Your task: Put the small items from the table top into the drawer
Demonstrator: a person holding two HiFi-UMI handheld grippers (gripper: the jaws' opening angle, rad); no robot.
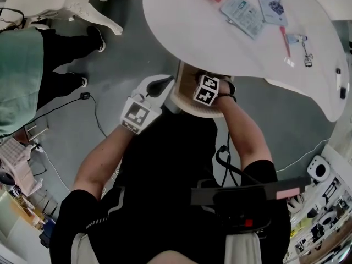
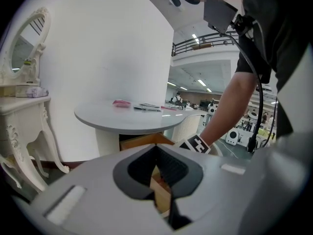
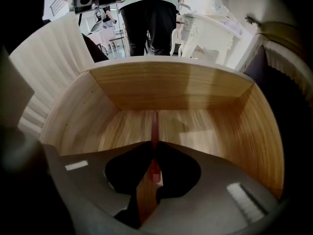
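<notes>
Drawer (image 3: 171,87) under table (image 1: 181,21), packets (image 1: 245,10) on top; right gripper (image 3: 154,153) inside drawer, stick (image 3: 154,126) in jaws

Bright, even light is thrown from ceiling strips (image 2: 195,36) onto the white counter (image 1: 181,32), where soft glare is seen. Edges are bent by fisheye distortion. The drawer (image 3: 171,89) is dimmer inside; the red stick (image 3: 155,124) in the right tool (image 3: 154,148) is blurred.
</notes>
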